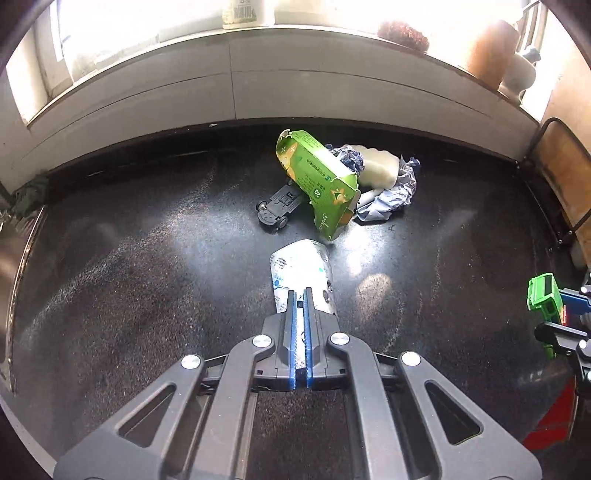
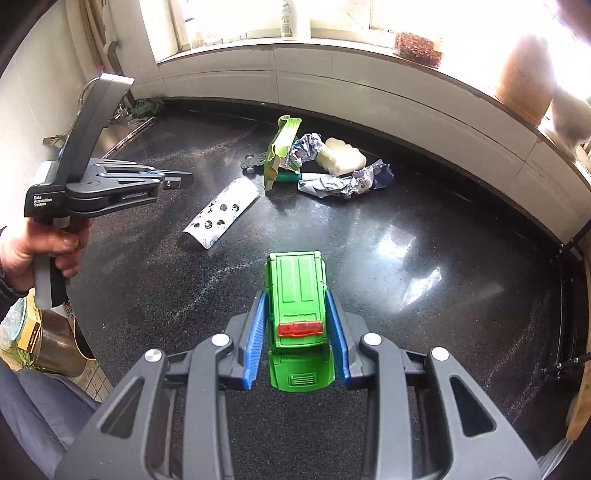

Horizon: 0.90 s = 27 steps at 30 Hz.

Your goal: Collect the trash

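Observation:
A white printed wrapper (image 1: 301, 264) (image 2: 221, 214) lies flat on the black counter (image 1: 147, 258). My left gripper (image 1: 300, 291) (image 2: 186, 180) hovers just above its near end, jaws shut with nothing between them. Farther back sits a pile: an open green carton (image 1: 317, 177) (image 2: 280, 151), crumpled blue-and-white paper (image 1: 388, 199) (image 2: 347, 184), a pale foam block (image 1: 380, 170) (image 2: 341, 155) and an upturned black toy car (image 1: 275, 208). My right gripper (image 2: 295, 295) is shut on a green toy truck (image 2: 297, 295) (image 1: 543, 295), held over the counter's near side.
A person's hand (image 2: 33, 254) holds the left gripper's handle. A sink (image 2: 118, 136) lies at the counter's far left. A white ledge runs along the back with a bottle (image 2: 290, 18) and jars. A dark metal rack (image 1: 565, 184) borders the right end.

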Each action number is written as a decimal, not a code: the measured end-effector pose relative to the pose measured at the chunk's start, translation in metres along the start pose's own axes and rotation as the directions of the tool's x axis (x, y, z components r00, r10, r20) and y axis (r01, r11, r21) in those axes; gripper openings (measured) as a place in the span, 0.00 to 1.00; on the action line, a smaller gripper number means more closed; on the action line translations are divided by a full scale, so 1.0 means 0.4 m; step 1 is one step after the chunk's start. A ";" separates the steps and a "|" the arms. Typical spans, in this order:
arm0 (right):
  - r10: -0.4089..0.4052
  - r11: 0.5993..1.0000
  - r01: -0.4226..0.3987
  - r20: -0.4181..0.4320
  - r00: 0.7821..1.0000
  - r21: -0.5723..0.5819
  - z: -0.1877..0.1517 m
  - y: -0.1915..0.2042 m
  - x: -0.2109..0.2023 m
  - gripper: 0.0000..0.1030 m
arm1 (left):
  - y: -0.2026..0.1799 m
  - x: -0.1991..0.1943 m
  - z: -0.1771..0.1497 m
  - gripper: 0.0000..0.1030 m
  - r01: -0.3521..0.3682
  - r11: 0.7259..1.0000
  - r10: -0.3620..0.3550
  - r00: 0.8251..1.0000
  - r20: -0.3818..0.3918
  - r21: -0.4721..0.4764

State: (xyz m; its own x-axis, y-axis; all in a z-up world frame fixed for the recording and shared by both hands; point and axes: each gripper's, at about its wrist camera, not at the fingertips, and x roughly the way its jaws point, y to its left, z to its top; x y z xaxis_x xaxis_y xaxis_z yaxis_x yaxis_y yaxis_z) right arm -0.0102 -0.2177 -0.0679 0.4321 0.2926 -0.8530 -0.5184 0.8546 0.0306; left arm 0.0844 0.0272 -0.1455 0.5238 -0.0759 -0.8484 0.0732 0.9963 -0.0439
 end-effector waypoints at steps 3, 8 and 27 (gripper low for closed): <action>0.012 1.000 -0.012 -0.006 1.000 -0.014 -0.005 0.010 0.002 0.31 | 0.008 0.018 -0.003 0.04 -0.013 0.999 0.012 1.000 -0.028 -0.030; -0.002 1.000 0.002 -0.004 1.000 -0.006 -0.024 0.007 -0.017 0.31 | -0.010 0.084 0.007 0.92 -0.028 0.999 0.027 0.998 -0.053 -0.023; -0.045 0.998 0.044 0.023 0.999 0.043 -0.036 -0.041 -0.054 0.31 | -0.107 0.053 -0.037 0.39 -0.039 0.999 0.041 0.998 -0.052 0.033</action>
State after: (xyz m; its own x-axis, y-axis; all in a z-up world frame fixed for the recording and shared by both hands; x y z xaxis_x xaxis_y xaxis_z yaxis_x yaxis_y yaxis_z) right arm -0.0219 -0.2442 -0.0574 0.4720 0.2634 -0.8413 -0.4668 0.8842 0.0150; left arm 0.0800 -0.0166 -0.1695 0.4812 -0.0327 -0.8760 0.0809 0.9967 0.0072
